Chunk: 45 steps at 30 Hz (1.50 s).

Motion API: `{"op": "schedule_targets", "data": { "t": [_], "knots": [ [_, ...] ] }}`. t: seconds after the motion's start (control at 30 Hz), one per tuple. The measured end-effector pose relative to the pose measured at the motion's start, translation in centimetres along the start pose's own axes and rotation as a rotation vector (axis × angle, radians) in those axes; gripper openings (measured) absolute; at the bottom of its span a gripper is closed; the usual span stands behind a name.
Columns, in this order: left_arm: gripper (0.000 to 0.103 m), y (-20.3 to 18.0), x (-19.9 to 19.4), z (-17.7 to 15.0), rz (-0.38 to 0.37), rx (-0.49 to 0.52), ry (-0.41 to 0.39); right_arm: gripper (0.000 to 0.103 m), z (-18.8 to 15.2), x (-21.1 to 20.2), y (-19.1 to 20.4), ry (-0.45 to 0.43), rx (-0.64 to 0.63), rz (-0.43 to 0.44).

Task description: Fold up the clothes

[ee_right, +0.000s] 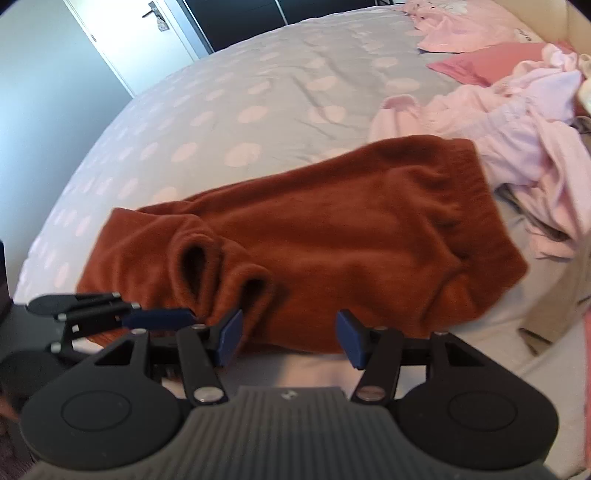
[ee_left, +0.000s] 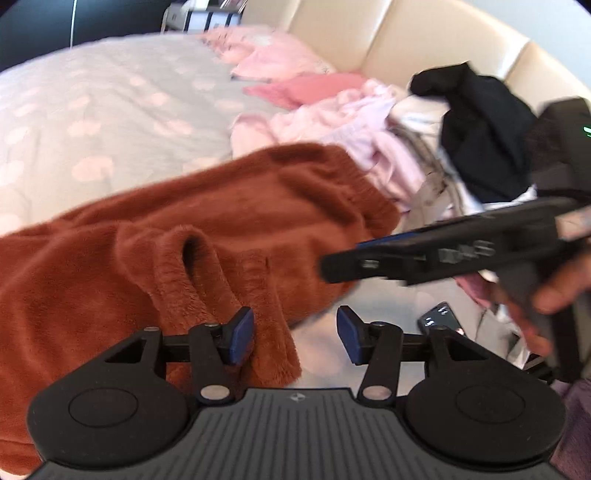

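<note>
Hovering low at bottom centre of the left wrist view, left gripper (ee_left: 295, 334) with blue pads spread apart, gripping nothing; left pad (ee_left: 242, 334) just against a hanging fold of the rust-brown fleece garment (ee_left: 207, 236), right pad over bare bedding; same spread stance for the right gripper (ee_right: 290, 341) at bottom centre of the right wrist view, pads apart and clamped on nothing, near edge of the garment lying just past the tips. Sprawled across the middle of both frames on the bed (ee_right: 221, 96), that fleece garment, lying flat but rumpled, two cuffed tube openings (ee_right: 221, 273) pointing toward the lenses, ribbed band at its far right end. Crossing the right side of the left wrist view, blurred, the other gripper's dark body, held by a hand (ee_left: 543, 299) at the right edge; small dark remote-like object (ee_left: 441, 319) on the bedding below it, too blurred to name. Farther right, heap of pale pink clothes (ee_right: 517, 122) touching the garment's far end; black garment (ee_left: 480, 136) on top of the heap in the upper right of the left wrist view. Beyond, grey cover with pale pink spots; folded pink items (ee_right: 476, 33) at upper right; cream padded headboard (ee_left: 406, 40) across the top; white door (ee_right: 129, 40) with handle at upper left of the right wrist view.
</note>
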<state>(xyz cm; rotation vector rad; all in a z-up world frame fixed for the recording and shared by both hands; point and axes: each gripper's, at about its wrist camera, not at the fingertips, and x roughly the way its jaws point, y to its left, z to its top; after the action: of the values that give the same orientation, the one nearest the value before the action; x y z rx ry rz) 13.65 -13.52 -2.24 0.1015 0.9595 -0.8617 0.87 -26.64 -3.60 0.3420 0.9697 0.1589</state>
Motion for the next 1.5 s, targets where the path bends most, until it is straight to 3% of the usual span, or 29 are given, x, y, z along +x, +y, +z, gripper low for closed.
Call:
{"op": "schedule_targets", "data": {
  "t": [0.1,0.2,0.33,0.43,0.57,0.73,0.8,0.83,0.93,1.07,1.2,1.33,1.37,1.43,1.5],
  "knots": [
    [0.051,-0.1,-1.9,-0.8,0.028,0.063,-0.024,0.058,0.3,0.6,1.6,-0.009,-0.001,0.057],
    [0.054,0.2,-2.9,-2.2,0.127,0.147,-0.031,0.056,0.6,1.9,2.9,0.013,0.002,0.117],
    [0.055,1.7,-3.5,-3.9,0.205,0.179,-0.019,0.055,1.0,4.0,4.5,0.041,0.009,0.151],
    [0.055,2.9,-3.6,-5.2,0.246,0.187,-0.005,0.055,1.2,6.0,5.5,0.06,-0.007,0.13],
    [0.055,4.5,-2.9,-6.8,0.277,0.187,0.024,0.054,1.2,8.8,6.2,0.082,-0.045,0.035],
    [0.055,5.4,-2.4,-7.6,0.265,0.169,0.019,0.053,1.1,10.1,7.3,0.081,-0.071,0.035],
    [0.053,5.4,-2.3,-7.6,0.265,0.167,0.012,0.035,1.1,10.0,8.5,0.079,-0.122,0.016],
    [0.051,5.7,-2.4,-7.7,0.263,0.161,0.008,0.02,1.1,9.6,8.9,0.077,-0.131,0.013],
    [0.045,6.0,-2.8,-7.5,0.254,0.156,-0.001,0.018,1.3,7.6,9.7,0.064,-0.134,0.025],
    [0.042,6.0,-3.7,-7.5,0.227,0.179,-0.022,0.017,1.6,4.8,7.2,0.055,-0.007,0.082],
    [0.042,5.8,-3.4,-7.7,0.221,0.195,-0.019,0.017,0.3,6.0,3.8,0.106,0.082,0.047],
    [0.042,5.5,-3.3,-7.7,0.22,0.183,-0.022,0.03,-0.7,7.1,2.5,0.149,0.105,0.055],
    [0.042,5.3,-3.4,-7.6,0.218,0.18,-0.025,0.044,-0.4,6.4,2.5,0.139,0.095,0.058],
    [0.046,4.7,-4.0,-7.5,0.215,0.192,-0.038,0.06,0.6,3.9,2.7,0.085,0.045,0.038],
    [0.048,4.3,-4.8,-7.4,0.213,0.185,-0.05,0.063,1.2,0.9,2.4,0.028,-0.002,0.021]
  ]
}}
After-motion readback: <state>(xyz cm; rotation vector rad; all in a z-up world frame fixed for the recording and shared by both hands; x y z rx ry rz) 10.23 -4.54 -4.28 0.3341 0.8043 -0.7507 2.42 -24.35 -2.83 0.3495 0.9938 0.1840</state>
